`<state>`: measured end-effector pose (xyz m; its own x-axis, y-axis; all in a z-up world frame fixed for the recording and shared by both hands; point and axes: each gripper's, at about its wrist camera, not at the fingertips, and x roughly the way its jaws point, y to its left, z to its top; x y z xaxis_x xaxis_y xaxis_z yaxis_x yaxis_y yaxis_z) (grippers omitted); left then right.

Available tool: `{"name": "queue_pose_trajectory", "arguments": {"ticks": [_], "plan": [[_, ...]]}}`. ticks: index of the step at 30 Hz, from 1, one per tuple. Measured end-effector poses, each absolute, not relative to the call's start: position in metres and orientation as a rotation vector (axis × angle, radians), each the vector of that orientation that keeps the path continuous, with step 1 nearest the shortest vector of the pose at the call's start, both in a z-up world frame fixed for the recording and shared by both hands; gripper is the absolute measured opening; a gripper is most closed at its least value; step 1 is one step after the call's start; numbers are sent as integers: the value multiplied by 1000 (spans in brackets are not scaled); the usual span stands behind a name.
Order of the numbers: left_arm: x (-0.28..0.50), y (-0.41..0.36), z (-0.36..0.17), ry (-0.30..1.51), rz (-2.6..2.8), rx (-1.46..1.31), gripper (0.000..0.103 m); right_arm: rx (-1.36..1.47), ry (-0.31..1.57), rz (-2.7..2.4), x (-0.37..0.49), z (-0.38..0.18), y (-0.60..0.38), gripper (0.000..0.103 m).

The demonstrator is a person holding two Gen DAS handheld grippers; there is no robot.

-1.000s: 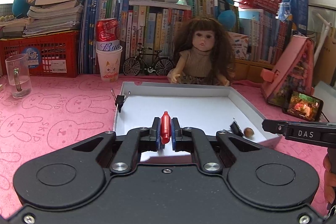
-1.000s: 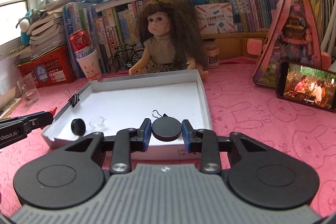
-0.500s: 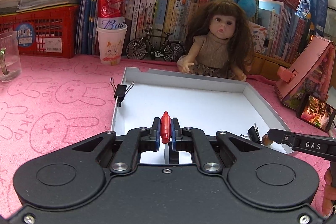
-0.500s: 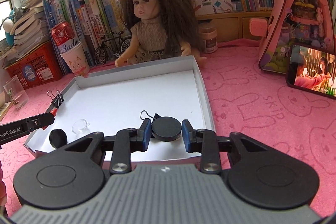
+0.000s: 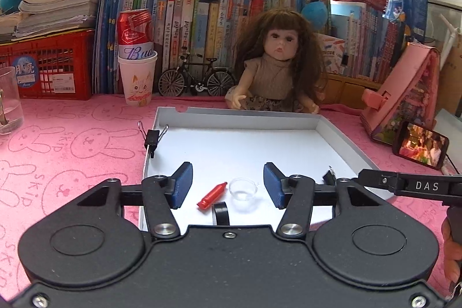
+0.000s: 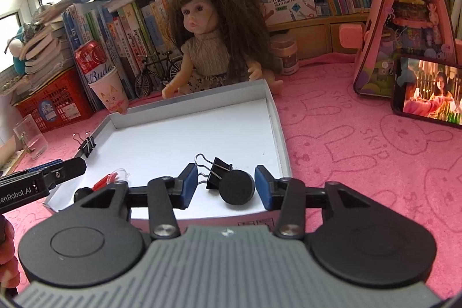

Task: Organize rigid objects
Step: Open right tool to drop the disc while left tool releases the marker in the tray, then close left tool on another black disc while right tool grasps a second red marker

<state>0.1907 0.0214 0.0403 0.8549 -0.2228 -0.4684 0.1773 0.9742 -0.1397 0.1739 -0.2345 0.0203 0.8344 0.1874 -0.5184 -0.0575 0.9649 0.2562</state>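
Note:
A shallow white tray (image 5: 236, 115) (image 6: 275, 117) lies on the pink cloth. My left gripper (image 5: 226, 185) is open over its near left part. A small red cap (image 5: 212, 194) lies in the tray between the jaws, beside a clear plastic cup (image 5: 244, 188) and a black ring (image 5: 221, 212). My right gripper (image 6: 226, 185) is open over the tray's near right part. A black disc (image 6: 236, 191) and a black binder clip (image 6: 216, 171) lie in the tray between its jaws. Another binder clip (image 5: 152, 137) (image 6: 87, 145) is clipped on the tray's left wall.
A doll (image 5: 278, 68) sits behind the tray. A paper cup with a red can (image 5: 138, 77), a toy bicycle (image 5: 196, 78) and books stand at the back. A glass mug (image 5: 8, 100) stands far left. A pink house (image 5: 404, 103) and a phone (image 5: 420, 147) are right.
Both grippers have opened. The red cap has dropped from the left gripper into the tray. The black disc has dropped from the right gripper into the tray beside the binder clip.

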Motion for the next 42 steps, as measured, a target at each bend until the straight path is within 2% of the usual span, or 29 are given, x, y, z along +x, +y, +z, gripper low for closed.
{"name": "queue_pose_trajectory", "arguments": {"ticks": [6,15,22,25,28,30,33,40,42], "plan": [[153,19,45,492,-283,-89,68,207,544,195,144,27,-237,73],[85,17,44,478,-365,-21,76,136,511,293,82,28,-236,81],[49,19,34,512,-397,-10,76,114,537,337,43,19,-235,82],[36,21,29,530,-412,-25,73,91,547,363,27,14,-231,82],[24,21,21,559,-430,-33,66,50,585,405,14,9,-222,82],[19,21,17,583,-449,-38,56,4,608,424,7,4,-214,82],[15,21,10,613,-467,-48,49,-13,624,453,-2,-1,-204,75],[15,11,2,606,-444,-28,43,-96,612,477,-13,-8,-184,52],[18,7,0,603,-433,-10,25,-153,594,441,-16,-9,-179,37]]}}
